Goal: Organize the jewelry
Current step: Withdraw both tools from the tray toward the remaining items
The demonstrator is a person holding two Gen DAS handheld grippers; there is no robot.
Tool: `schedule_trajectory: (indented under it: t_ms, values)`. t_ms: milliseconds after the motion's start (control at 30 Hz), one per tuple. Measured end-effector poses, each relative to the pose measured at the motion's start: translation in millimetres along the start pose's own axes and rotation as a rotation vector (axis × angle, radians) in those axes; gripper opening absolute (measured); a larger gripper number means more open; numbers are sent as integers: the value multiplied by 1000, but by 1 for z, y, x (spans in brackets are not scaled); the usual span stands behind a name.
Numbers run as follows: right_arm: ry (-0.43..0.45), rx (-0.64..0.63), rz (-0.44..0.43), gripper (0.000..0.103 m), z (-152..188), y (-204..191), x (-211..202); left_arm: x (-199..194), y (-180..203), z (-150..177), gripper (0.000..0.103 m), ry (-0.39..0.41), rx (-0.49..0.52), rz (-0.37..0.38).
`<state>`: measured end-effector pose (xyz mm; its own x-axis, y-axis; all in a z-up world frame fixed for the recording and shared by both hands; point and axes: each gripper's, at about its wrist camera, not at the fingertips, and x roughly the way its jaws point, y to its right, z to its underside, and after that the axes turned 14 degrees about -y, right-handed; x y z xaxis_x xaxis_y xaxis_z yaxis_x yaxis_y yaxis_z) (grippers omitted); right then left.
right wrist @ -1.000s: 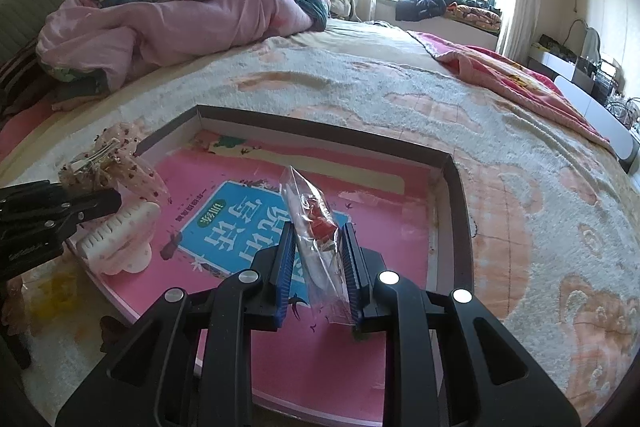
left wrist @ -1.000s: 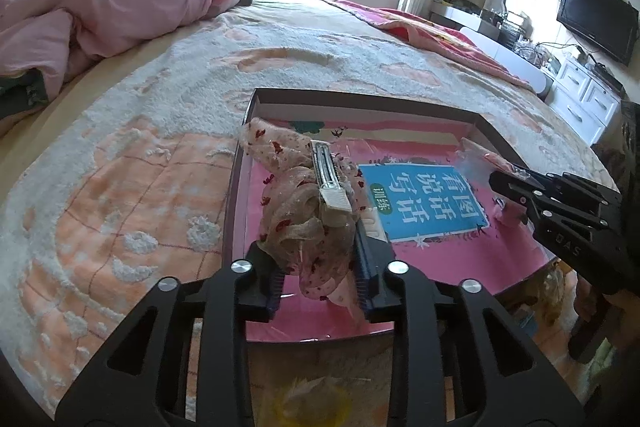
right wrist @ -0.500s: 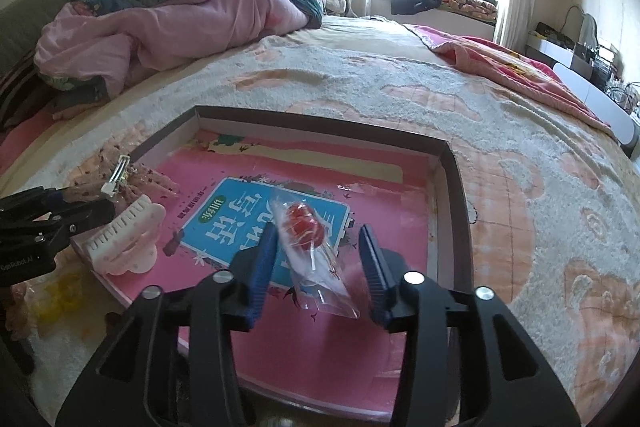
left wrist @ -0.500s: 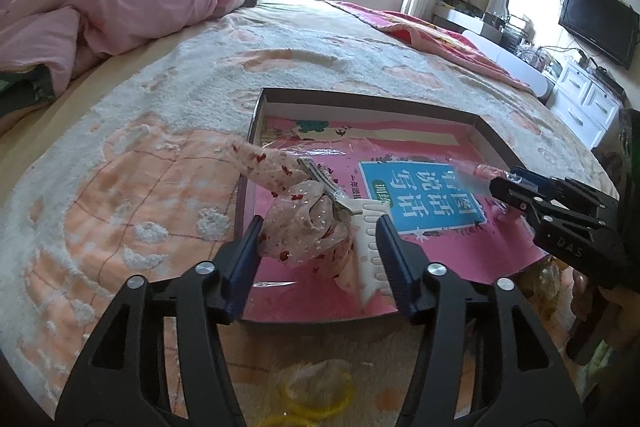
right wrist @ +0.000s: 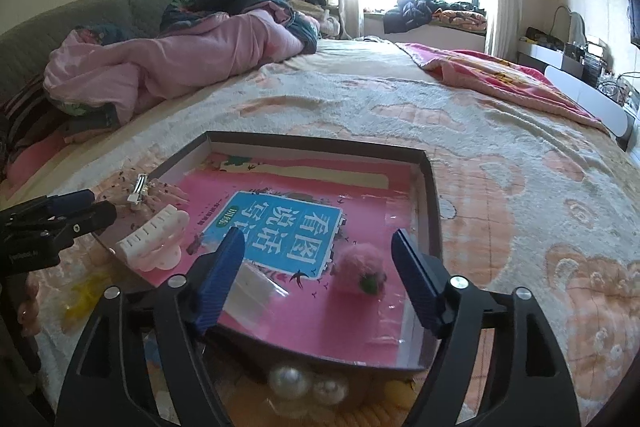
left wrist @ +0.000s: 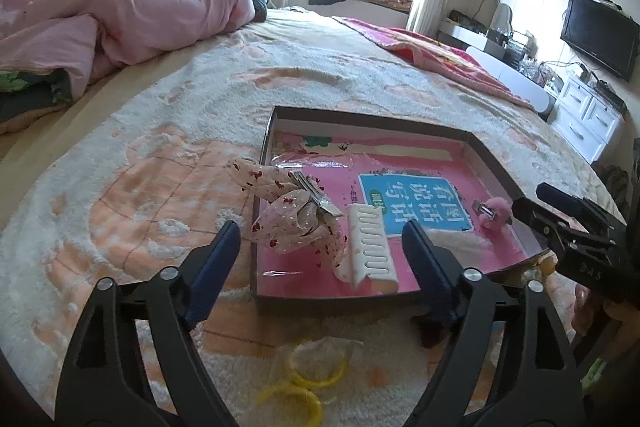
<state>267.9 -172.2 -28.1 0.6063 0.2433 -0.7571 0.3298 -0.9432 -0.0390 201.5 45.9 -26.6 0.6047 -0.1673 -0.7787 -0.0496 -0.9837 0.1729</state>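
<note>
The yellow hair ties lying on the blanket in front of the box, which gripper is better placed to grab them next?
Probably the left gripper: the yellow hair ties lie just below its opening, empty jaws. They sit far left of the right gripper.

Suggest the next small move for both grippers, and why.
Probably back out and reach for the pearl beads in front of the box. Both the left gripper and right gripper are opening, nothing gripped; the floral bow clip and pink pompom clip lie inside.

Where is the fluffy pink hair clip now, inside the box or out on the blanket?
Inside. The fluffy pink hair clip lies on the pink book cover within the box walls, between the right gripper's opening jaws, untouched.
</note>
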Motion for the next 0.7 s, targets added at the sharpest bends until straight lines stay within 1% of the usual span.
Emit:
schedule_trajectory:
  t_ms: [100, 200, 267, 567, 700]
  values:
    - [20, 10, 1, 80, 6, 2, -10, -7, 2, 1, 88, 15, -3, 2]
    - [37, 13, 7, 82, 11, 4, -19, -17, 4, 4, 91, 34, -9, 2]
    - [46, 8, 17, 84, 14, 4, -25, -22, 5, 5, 91, 45, -10, 2]
    - [81, 2, 33, 85, 25, 6, -52, -41, 14, 15, 91, 73, 5, 5]
    - [94, -2, 38, 87, 32, 5, -62, -48, 19, 21, 91, 80, 20, 8]
